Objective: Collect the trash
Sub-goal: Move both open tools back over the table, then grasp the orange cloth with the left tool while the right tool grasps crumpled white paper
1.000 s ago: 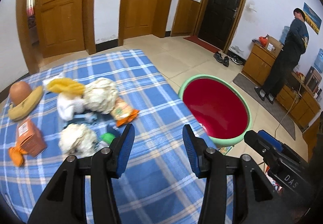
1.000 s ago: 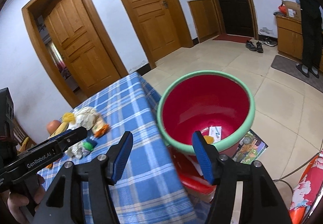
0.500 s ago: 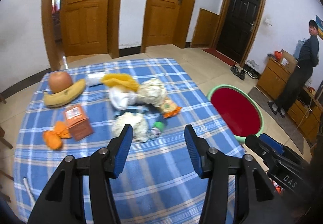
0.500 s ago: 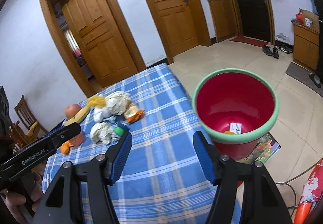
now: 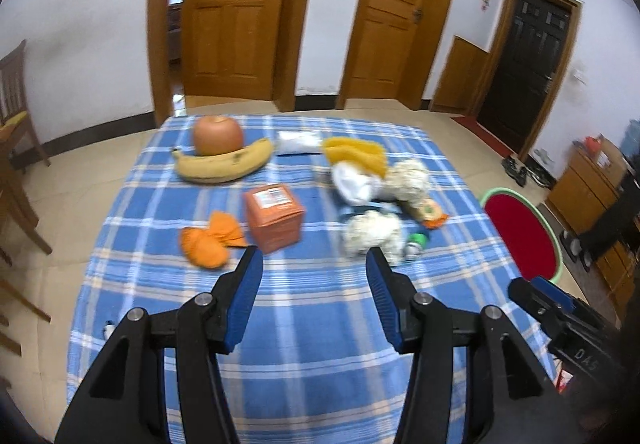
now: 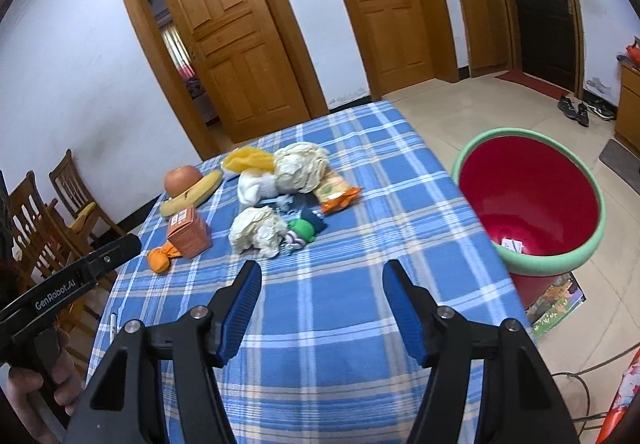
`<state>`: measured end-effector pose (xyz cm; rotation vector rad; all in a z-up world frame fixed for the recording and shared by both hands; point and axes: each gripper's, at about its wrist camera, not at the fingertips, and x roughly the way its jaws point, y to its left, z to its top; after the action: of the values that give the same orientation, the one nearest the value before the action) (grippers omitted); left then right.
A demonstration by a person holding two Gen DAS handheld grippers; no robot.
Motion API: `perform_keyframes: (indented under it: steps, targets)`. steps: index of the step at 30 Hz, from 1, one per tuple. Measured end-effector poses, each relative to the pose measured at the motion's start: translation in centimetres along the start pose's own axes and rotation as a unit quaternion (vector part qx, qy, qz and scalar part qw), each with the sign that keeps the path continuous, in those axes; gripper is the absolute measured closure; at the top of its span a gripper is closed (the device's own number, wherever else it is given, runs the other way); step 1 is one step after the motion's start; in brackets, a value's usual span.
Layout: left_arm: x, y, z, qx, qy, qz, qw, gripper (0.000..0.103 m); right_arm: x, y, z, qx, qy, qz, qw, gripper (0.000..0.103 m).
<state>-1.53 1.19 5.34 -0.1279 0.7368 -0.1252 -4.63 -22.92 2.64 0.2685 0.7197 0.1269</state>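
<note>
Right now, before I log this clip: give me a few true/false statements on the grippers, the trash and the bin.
1. Both grippers are open and hold nothing. True: the left gripper and right gripper have jaws apart over bare cloth.
2. The bin stands on the table. False: the bin stands on the floor beside the table.
3. The apple sits against the banana. True: the apple is right behind the banana.
4. The orange box lies among the crumpled paper. False: the box stands apart from the paper wad.
5. The bin is empty. False: a small white scrap lies inside.
</note>
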Motion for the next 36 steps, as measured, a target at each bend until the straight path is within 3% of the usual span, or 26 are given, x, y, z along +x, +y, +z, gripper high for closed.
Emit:
perform_keyframes:
  steps: [19, 27, 36]
  targets:
    - [7.0, 7.6, 0.3, -0.042, 0.050, 0.071, 0.9953, 0.047, 5.5, 2.6, 1.1, -0.030, 0.048, 0.008, 0.998, 0.036]
    - [10.0, 8.7, 0.9, -0.038, 0.067, 0.073, 0.9944, 0.047, 8.3, 4.8, 2.0, -0.056, 0.066, 0.018, 0.996, 0.035]
    - [11.3, 10.5, 0.5, -0.071, 0.078, 0.059, 0.9927, 0.047, 11.6, 6.1, 2.9, -0.060, 0.091, 0.027, 0.994, 0.035]
